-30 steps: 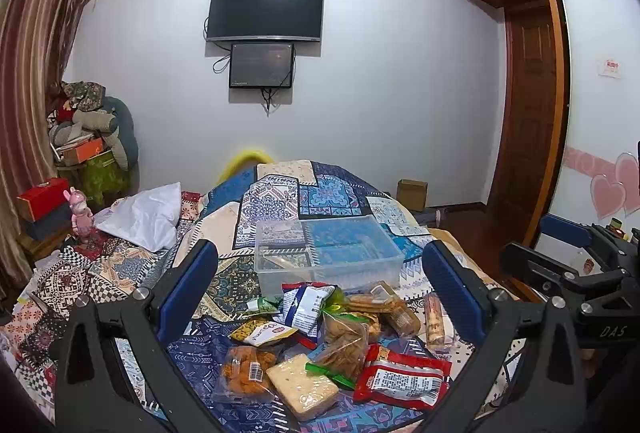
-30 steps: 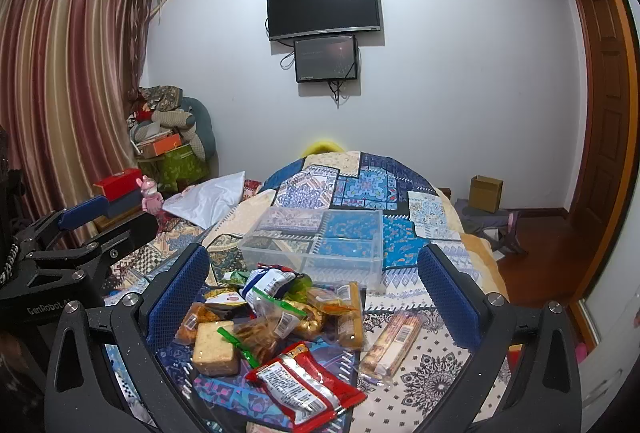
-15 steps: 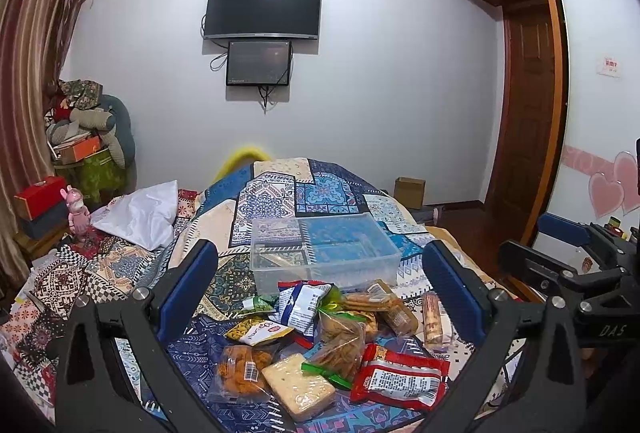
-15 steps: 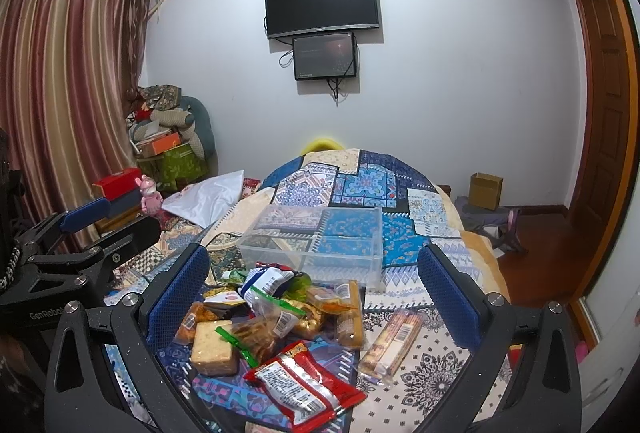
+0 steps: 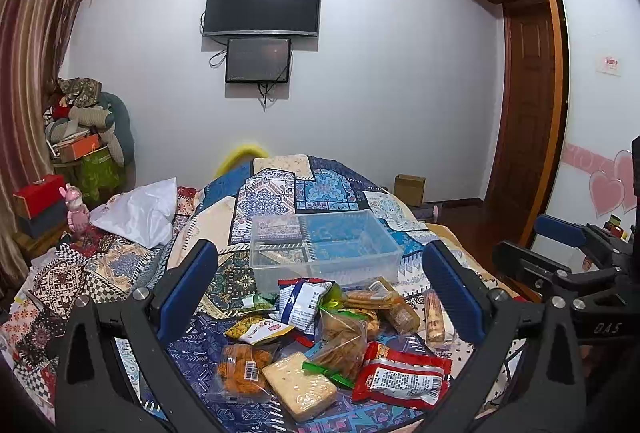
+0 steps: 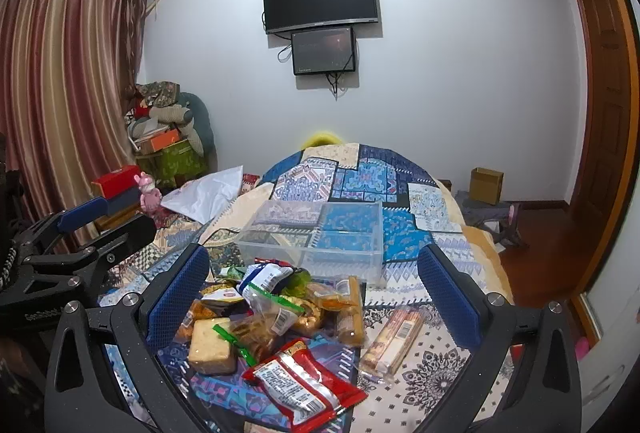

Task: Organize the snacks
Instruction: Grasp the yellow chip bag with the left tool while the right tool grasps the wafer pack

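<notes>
One clear bin (image 5: 326, 253) far on bed (image 5: 276, 193), holding nothing visible | snack pile (image 5: 336, 333) heaped near, touching bin's near wall | left tool (image 5: 320, 293) wide, gripping nothing | right tool (image 6: 312, 293) wide, gripping nothing

patchwork bed (image 5: 276, 193): snacks (image 5: 340, 329), clear bin (image 5: 324, 253)

Clear bin (image 5: 326, 249): 1. Red packet (image 5: 402, 379): 1. Blue-white packet (image 5: 304, 299): 1. Pale cracker block (image 5: 298, 385): 1. Wall screens: 2, large (image 5: 262, 5), small (image 5: 258, 60). Cardboard box (image 5: 409, 189): 1
</notes>
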`<state>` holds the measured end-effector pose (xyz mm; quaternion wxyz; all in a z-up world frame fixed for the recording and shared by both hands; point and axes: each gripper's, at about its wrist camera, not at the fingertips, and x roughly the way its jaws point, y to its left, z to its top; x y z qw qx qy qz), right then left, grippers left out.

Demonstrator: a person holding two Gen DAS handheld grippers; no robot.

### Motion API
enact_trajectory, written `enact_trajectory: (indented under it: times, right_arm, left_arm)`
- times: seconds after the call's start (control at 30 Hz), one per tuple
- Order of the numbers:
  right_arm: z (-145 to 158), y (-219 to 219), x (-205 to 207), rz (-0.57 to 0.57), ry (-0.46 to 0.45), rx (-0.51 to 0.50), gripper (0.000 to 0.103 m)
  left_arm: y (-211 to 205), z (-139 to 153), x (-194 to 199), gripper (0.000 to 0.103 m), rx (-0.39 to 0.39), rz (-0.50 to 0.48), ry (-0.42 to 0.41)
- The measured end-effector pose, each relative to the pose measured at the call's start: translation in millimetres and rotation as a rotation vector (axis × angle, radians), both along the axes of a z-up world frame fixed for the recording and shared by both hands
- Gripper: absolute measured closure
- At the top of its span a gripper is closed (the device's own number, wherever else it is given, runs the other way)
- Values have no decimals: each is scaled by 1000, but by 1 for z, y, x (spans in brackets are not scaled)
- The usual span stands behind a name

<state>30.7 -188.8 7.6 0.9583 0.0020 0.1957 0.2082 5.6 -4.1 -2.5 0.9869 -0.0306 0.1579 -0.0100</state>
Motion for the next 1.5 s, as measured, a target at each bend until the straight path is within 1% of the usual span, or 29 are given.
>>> enact_trajectory:
  times: [0.13, 0.27, 0.33, 0.4, 0.43, 0.53, 0.63, 0.7, 0.8, 0.93, 1.0, 1.03, 1.23, 1.33, 1.43, 1.5]
  right_arm:
    - [-2, 0, 6, -1, 19, -3, 0]
    - [-9, -1, 16, 9, 61, -3, 0]
    - [-12, -1, 19, 15, 74, -9, 0]
    - [-19, 0, 27, 16, 96, -31, 0]
    - [-21, 0, 29, 14, 103, -37, 0]
    - [-29, -1, 39, 17, 137, -45, 3]
    - [-40, -2, 52, 21, 181, -57, 11]
    - [-49, -2, 61, 22, 215, -74, 18]
    - [-59, -3, 72, 34, 265, -81, 25]
    - [-76, -7, 85, 16, 313, -96, 26]
    - [-84, -11, 92, -1, 343, -105, 31]
    - [-89, -15, 95, -10, 361, -106, 31]
    - [-119, -36, 115, -71, 473, -93, 31]
    - [-128, -43, 119, -84, 521, -76, 31]
    - [-135, -46, 124, -93, 551, -74, 31]
    - [-140, -45, 127, -92, 563, -80, 31]
  left_arm:
    - [3, -3, 4, 0, -8, -6, 11]
    - [7, -10, 12, 0, -26, -26, 38]
    - [11, -14, 17, 2, -35, -31, 59]
    - [17, -21, 24, 14, -37, -27, 93]
    - [19, -25, 28, 17, -38, -25, 113]
    - [30, -41, 42, 18, -50, -16, 174]
    - [41, -54, 54, 20, -51, 4, 218]
    - [52, -66, 62, 20, -57, 23, 255]
    - [64, -81, 73, 20, -72, 42, 301]
    - [80, -108, 91, 22, -76, 90, 379]
    - [88, -120, 100, 24, -81, 104, 417]
    - [92, -126, 104, 24, -88, 106, 434]
    - [103, -160, 132, 24, -161, 76, 554]
    - [100, -169, 146, 23, -161, 67, 597]
    - [99, -177, 161, 23, -154, 74, 640]
    - [100, -185, 170, 22, -183, 63, 681]
